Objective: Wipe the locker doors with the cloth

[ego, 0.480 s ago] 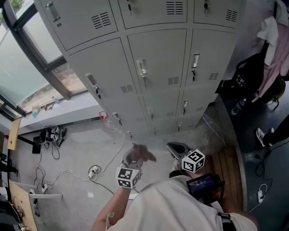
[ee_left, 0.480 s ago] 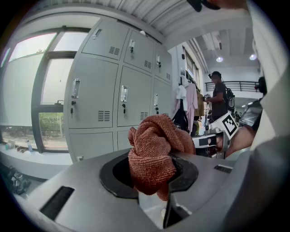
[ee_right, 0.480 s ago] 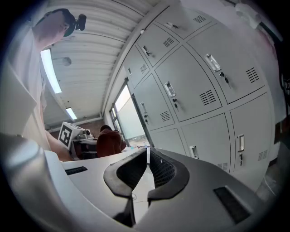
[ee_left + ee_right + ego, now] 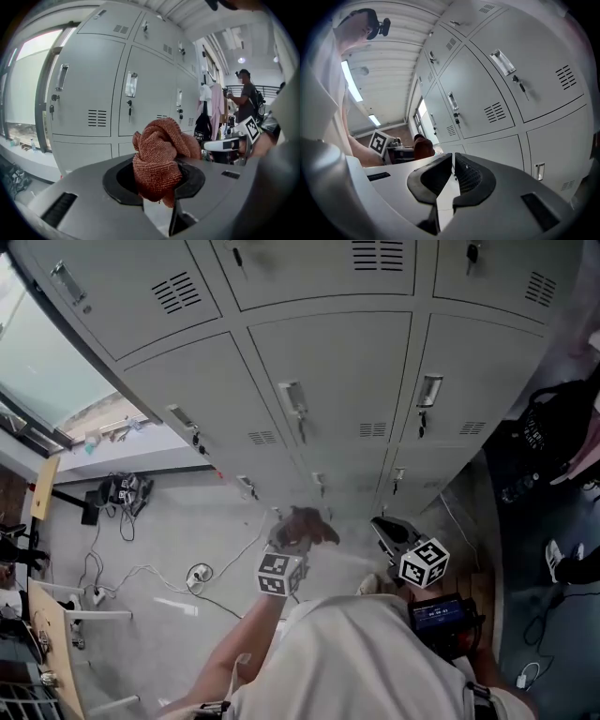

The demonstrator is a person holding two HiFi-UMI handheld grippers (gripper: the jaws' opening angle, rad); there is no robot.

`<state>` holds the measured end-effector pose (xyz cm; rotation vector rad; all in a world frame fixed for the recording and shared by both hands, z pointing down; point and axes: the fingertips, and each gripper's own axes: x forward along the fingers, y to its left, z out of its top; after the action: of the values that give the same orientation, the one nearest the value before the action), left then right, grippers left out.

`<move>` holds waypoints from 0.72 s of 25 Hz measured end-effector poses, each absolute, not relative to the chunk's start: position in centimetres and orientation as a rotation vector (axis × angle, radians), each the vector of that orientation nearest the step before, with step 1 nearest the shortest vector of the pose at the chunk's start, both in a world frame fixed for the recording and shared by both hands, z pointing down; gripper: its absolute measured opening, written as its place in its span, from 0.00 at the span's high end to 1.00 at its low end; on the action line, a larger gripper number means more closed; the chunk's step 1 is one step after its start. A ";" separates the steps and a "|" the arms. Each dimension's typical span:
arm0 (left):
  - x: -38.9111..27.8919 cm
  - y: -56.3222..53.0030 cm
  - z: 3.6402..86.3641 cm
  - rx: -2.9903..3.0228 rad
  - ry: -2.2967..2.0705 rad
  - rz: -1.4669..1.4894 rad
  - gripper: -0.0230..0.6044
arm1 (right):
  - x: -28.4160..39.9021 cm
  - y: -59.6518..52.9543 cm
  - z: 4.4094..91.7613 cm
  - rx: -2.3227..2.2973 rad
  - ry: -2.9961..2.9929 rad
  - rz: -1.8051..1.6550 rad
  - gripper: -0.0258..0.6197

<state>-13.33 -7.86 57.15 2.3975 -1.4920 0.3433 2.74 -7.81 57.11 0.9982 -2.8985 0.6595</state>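
A bunched rust-red cloth (image 4: 158, 158) sits clamped in my left gripper (image 4: 157, 176), which is shut on it. In the head view the cloth (image 4: 302, 526) and left gripper (image 4: 291, 545) hang a short way in front of the lower grey locker doors (image 4: 328, 390), apart from them. My right gripper (image 4: 386, 532) is held beside it to the right, jaws shut with nothing between them (image 4: 453, 176). The right gripper view shows the cloth (image 4: 422, 146) off to its left and locker doors (image 4: 487, 103) ahead.
The lockers carry handles (image 4: 293, 397) and key locks (image 4: 422, 418) that stick out. Cables and a power strip (image 4: 195, 574) lie on the floor at left. A window (image 4: 56, 362) is left of the lockers. Bags and clothes (image 4: 553, 427) hang at right. A person (image 4: 243, 93) stands far off.
Both grippers have shifted slightly right and closer toward the lockers; the head view has swung so the lockers fill more of it. The cloth stays clamped.
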 end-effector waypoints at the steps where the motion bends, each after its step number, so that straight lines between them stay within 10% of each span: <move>1: -13.4 -8.9 57.2 2.386 -1.511 0.344 0.78 | 3.2 -8.4 57.2 0.993 -2.898 0.664 0.91; 18: -20.5 -26.6 60.0 1.932 -1.828 0.301 0.78 | 7.6 -11.2 57.9 1.245 -2.818 0.740 0.91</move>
<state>-20.52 -26.59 60.02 1.9319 -1.8284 0.3010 7.61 -11.18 57.87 1.2446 -2.8181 0.7403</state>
